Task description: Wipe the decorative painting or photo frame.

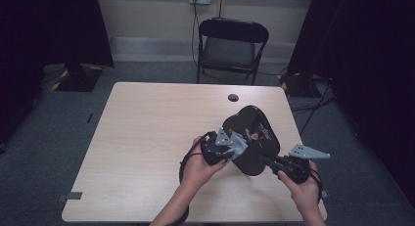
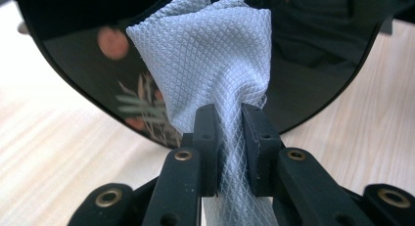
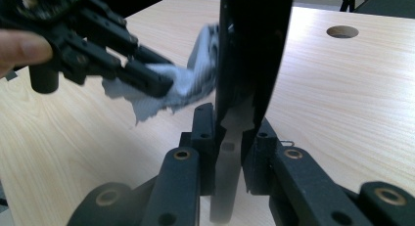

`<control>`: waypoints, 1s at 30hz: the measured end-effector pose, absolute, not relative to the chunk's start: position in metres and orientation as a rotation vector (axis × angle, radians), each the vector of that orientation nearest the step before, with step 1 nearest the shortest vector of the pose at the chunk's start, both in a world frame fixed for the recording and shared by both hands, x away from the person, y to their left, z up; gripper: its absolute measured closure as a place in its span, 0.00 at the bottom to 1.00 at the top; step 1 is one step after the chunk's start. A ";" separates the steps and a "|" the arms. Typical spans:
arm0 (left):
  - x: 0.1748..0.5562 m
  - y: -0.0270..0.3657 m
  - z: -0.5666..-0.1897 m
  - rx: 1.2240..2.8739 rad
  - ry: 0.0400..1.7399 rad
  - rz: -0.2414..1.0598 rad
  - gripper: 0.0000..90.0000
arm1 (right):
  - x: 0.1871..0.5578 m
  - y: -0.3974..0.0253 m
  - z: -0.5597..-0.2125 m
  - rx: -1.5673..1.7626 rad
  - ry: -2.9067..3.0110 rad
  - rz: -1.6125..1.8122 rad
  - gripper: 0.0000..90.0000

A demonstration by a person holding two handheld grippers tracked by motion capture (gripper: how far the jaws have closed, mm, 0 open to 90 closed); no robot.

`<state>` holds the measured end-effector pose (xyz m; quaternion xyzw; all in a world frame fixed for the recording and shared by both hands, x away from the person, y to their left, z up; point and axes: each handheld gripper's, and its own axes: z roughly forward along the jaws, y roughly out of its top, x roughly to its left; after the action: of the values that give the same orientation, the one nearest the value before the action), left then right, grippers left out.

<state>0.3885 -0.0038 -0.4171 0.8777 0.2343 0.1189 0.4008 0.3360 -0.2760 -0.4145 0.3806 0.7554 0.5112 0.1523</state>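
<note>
While gripped edgewise, plate (image 3: 249, 50) meets cloth (image 2: 210, 64) above bare table (image 1: 147, 138).

Glossy black plate (image 2: 318, 64) w/ orange-green floral print, pale grey diamond-weave cloth (image 2: 210, 64), light wood-grain table (image 1: 147, 138)

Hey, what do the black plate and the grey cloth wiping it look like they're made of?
The round black plate looks like glazed ceramic or maybe melamine: its glossy surface mirrors the room and carries a printed leaf and orange-dot pattern. The light grey cloth looks like woven microfibre, matte, with a fine diamond weave that bunches softly where the left tool pinches it.
</note>
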 end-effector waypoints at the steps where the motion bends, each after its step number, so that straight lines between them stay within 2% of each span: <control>1: 0.388 -0.004 -0.421 2.228 0.595 0.294 0.87 | 0.336 -0.276 -0.414 1.093 2.168 1.467 0.88; 9: 0.388 -0.006 -0.451 2.288 0.628 0.241 0.87 | 0.336 -0.276 -0.415 1.094 2.165 1.465 0.88; 18: 0.382 -0.005 -0.467 2.357 0.641 0.197 0.87 | 0.336 -0.275 -0.415 1.099 2.161 1.466 0.88; 25: 0.379 -0.002 -0.470 2.354 0.656 0.169 0.87 | 0.336 -0.275 -0.415 1.103 2.158 1.472 0.88; 30: 0.380 0.005 -0.453 2.310 0.641 0.214 0.87 | 0.337 -0.275 -0.415 1.103 2.157 1.473 0.88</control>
<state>0.3799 0.0048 -0.4535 0.8956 0.2488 0.0830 0.3593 0.3365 -0.2754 -0.4150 0.3843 0.7520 0.5135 0.1524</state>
